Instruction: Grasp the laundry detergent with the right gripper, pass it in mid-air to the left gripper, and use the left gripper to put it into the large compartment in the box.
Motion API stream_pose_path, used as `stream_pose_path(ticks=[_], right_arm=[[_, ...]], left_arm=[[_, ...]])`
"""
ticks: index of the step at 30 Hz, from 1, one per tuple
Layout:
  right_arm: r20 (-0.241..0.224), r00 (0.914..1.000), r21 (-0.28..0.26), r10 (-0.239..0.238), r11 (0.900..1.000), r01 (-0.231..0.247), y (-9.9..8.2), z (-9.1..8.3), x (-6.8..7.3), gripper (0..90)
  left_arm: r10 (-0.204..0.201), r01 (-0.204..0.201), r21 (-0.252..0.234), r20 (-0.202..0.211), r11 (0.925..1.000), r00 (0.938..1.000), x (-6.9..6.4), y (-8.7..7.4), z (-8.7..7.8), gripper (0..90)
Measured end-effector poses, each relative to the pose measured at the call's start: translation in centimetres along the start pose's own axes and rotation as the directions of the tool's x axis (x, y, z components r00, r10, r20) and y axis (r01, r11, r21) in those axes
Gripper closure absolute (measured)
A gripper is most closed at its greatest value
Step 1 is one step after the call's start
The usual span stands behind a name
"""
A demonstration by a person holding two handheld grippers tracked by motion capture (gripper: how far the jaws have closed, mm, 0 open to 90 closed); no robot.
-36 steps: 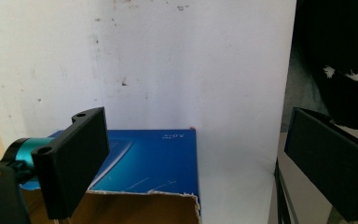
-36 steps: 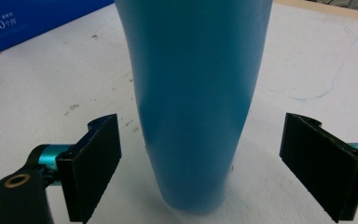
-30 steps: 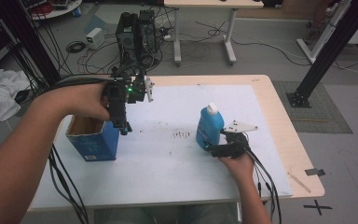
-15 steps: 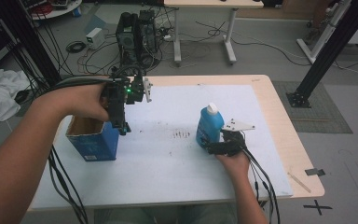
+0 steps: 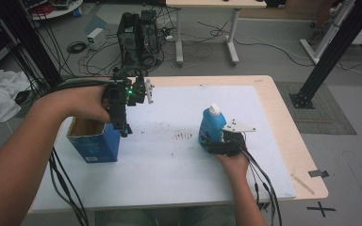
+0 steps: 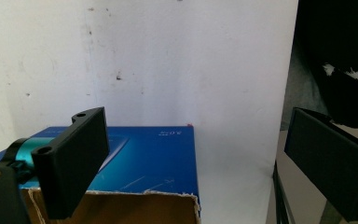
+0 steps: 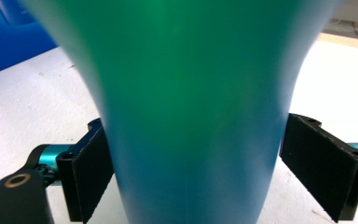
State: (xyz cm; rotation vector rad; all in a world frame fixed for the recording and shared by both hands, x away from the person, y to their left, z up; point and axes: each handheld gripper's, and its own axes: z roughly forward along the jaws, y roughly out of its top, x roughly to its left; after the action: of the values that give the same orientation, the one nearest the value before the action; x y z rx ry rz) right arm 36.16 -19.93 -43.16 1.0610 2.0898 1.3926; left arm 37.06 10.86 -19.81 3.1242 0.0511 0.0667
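A blue bottle (image 5: pixel 211 126) with a white cap stands upright right of the mat's middle. My right gripper (image 5: pixel 213 147) lies low on the mat at its near side, open, one jaw on each side of the bottle's base. In the right gripper view the bottle (image 7: pixel 191 93) sits between the jaws of that gripper (image 7: pixel 196 140); the left pad (image 7: pixel 93 177) touches it, and a small gap shows at the right pad. A blue cardboard box (image 5: pixel 92 141) with a torn open top stands at the left. My left gripper (image 5: pixel 123 129) hangs open over its right edge, pointing down at the box (image 6: pixel 149 158).
A white mat (image 5: pixel 169 165) covers most of the wooden table (image 5: pixel 287 122). Cables trail from both grippers off the near edge. A piece of black tape (image 5: pixel 318 173) lies at the front right corner. A computer tower (image 5: pixel 139 33) and wires are on the floor beyond.
My right gripper has slid slightly left, closer around the bottle. The left gripper has stayed over the box.
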Motion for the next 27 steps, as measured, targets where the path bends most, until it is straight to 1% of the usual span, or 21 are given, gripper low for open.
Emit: stream_pose_path(ticks=[1, 4, 5, 6, 8, 9, 10, 11, 12, 13, 14, 15, 16, 17, 18, 19, 20, 23, 25, 26, 27], right_arm=[[0.006, 0.9999, -0.003, 0.009, 1.0000, -0.009, 0.01, 0.07, 0.07, 11.9], [0.011, 0.9998, -0.001, -0.015, 0.9999, 0.015, 0.03, 0.17, -0.01, 12.4], [0.004, 1.0000, -0.005, 0.000, 1.0000, 0.000, 0.00, 0.20, 0.05, 14.2], [0.007, 0.9999, -0.009, -0.012, 0.9999, 0.012, 0.02, 0.18, -0.01, 15.9], [0.010, 0.9999, -0.016, -0.011, 0.9998, 0.011, 0.00, 0.24, 0.03, 16.1], [0.008, 0.9999, -0.016, -0.015, 0.9998, 0.015, 0.00, 0.24, 0.00, 16.1], [0.010, 0.9999, -0.013, -0.012, 0.9998, 0.012, 0.00, 0.20, 0.03, 20.0], [0.010, 0.9999, -0.013, -0.012, 0.9998, 0.012, 0.00, 0.20, 0.03, 20.0], [-0.002, 0.9999, -0.012, -0.012, 0.9999, 0.012, 0.00, 0.18, 0.05, 21.3], [0.008, 0.9997, -0.029, -0.022, 0.9993, 0.022, -0.02, 0.26, 0.07, 21.3], [0.005, 0.9999, -0.023, -0.011, 0.9997, 0.011, -0.01, 0.18, 0.16, 21.3], [-0.001, 1.0000, -0.030, 0.001, 0.9995, -0.001, 0.00, 0.22, 0.16, 21.3], [0.002, 1.0000, -0.032, -0.002, 0.9995, 0.002, 0.01, 0.21, 0.09, 21.3], [0.005, 0.9998, -0.030, -0.020, 0.9994, 0.020, 0.04, 0.17, 0.03, 21.4], [0.001, 1.0000, -0.032, -0.007, 0.9995, 0.007, -0.01, 0.22, 0.12, 21.4], [0.001, 1.0000, -0.032, -0.007, 0.9995, 0.007, -0.01, 0.22, 0.12, 21.4], [0.002, 0.9999, -0.025, -0.014, 0.9996, 0.014, 0.04, 0.16, 0.13, 24.0], [0.006, 0.9996, -0.037, -0.026, 0.9990, 0.026, 0.06, 0.19, 0.08, 24.3], [0.012, 0.9998, -0.046, -0.019, 0.9988, 0.019, 0.05, 0.21, 0.04, 25.5], [0.006, 0.9998, -0.024, -0.021, 0.9995, 0.021, 0.10, 0.08, 0.04, 25.5], [0.014, 0.9996, -0.037, -0.026, 0.9990, 0.026, 0.06, 0.20, 0.04, 25.5]], left_arm=[[0.000, 0.000, 0.000, -0.001, 1.0000, 1.0000, -0.01, 0.01, 0.02, 6.4], [-0.003, 0.003, -0.002, 0.000, 1.0000, 1.0000, -0.02, 0.01, 0.06, 6.4], [-0.003, 0.003, -0.001, 0.000, 1.0000, 1.0000, -0.01, 0.00, 0.04, 6.4], [-0.011, 0.011, -0.005, 0.012, 0.9999, 0.9999, -0.04, -0.07, 0.12, 6.4], [-0.010, 0.010, 0.001, 0.018, 0.9999, 0.9998, 0.00, -0.06, 0.08, 6.4], [-0.011, 0.011, 0.001, 0.013, 0.9999, 0.9998, 0.00, -0.06, 0.09, 6.4], [-0.005, 0.005, 0.002, -0.001, 1.0000, 1.0000, 0.04, -0.05, 0.10, 6.4], [-0.005, 0.005, 0.002, -0.001, 1.0000, 1.0000, 0.04, -0.05, 0.10, 6.4], [-0.005, 0.005, 0.002, 0.000, 1.0000, 1.0000, 0.05, -0.04, 0.10, 6.4], [-0.003, 0.003, 0.003, 0.001, 1.0000, 1.0000, 0.05, -0.03, 0.10, 6.4], [-0.005, 0.005, 0.002, 0.002, 1.0000, 1.0000, 0.06, -0.02, 0.12, 6.4], [-0.012, 0.012, 0.002, 0.014, 0.9999, 0.9998, 0.03, -0.01, 0.16, 6.4], [-0.011, 0.011, 0.007, 0.014, 0.9999, 0.9998, 0.05, 0.03, 0.12, 6.4], [-0.004, 0.004, 0.003, 0.002, 1.0000, 1.0000, 0.10, 0.05, 0.12, 6.4], [-0.003, 0.003, 0.004, 0.001, 1.0000, 1.0000, 0.08, 0.08, 0.11, 6.4], [-0.002, 0.002, 0.003, 0.001, 1.0000, 1.0000, 0.07, 0.11, 0.12, 6.4], [-0.001, 0.001, 0.004, 0.003, 1.0000, 1.0000, 0.06, 0.13, 0.14, 6.4], [-0.004, 0.004, 0.010, 0.003, 0.9999, 1.0000, 0.07, 0.22, 0.16, 6.4], [-0.004, 0.004, 0.009, 0.003, 1.0000, 1.0000, 0.08, 0.24, 0.12, 6.4], [-0.006, 0.006, 0.013, 0.003, 0.9999, 1.0000, 0.05, 0.31, 0.04, 6.4], [-0.001, 0.001, 0.009, 0.004, 1.0000, 1.0000, 0.04, 0.32, 0.13, 6.4]])
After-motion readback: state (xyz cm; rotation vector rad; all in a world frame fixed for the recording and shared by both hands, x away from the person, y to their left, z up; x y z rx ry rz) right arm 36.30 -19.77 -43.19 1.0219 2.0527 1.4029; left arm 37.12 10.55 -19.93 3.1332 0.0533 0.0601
